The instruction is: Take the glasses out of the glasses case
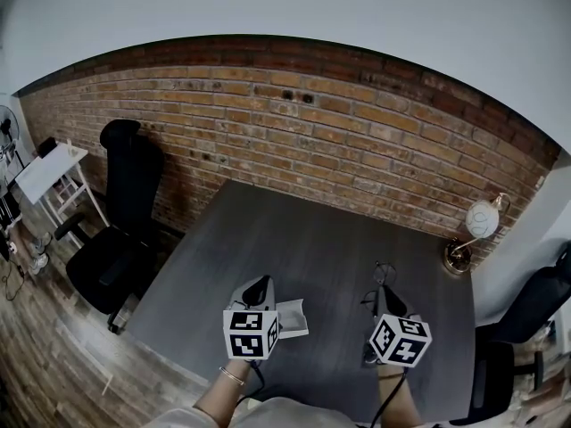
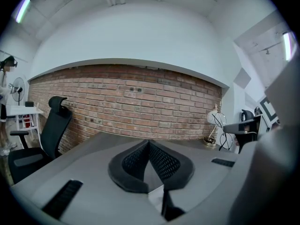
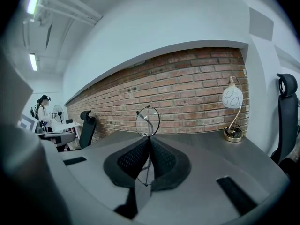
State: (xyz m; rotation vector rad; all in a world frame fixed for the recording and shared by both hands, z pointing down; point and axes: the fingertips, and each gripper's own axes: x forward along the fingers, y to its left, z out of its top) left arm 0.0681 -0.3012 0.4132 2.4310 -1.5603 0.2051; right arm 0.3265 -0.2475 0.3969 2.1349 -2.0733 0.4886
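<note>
My right gripper [image 1: 385,292] [image 3: 149,142] is shut on a pair of thin wire-rimmed glasses [image 1: 382,276] [image 3: 147,121]. They stick up from the jaws above the dark grey table [image 1: 294,230], one round lens on top. The left gripper view shows these glasses [image 2: 224,137] at its right. The pale grey glasses case [image 1: 294,317] lies open against the right side of my left gripper [image 1: 259,283] [image 2: 149,146]. The left jaws are closed, with a pale sliver of the case [image 2: 157,197] caught low between them. The two grippers are about a hand's width apart near the table's front edge.
A desk lamp [image 1: 477,226] [image 3: 233,100] with a round white shade stands at the table's far right corner. A brick wall [image 1: 294,123] runs behind the table. One black office chair [image 1: 120,221] stands to the left, another [image 1: 535,301] to the right.
</note>
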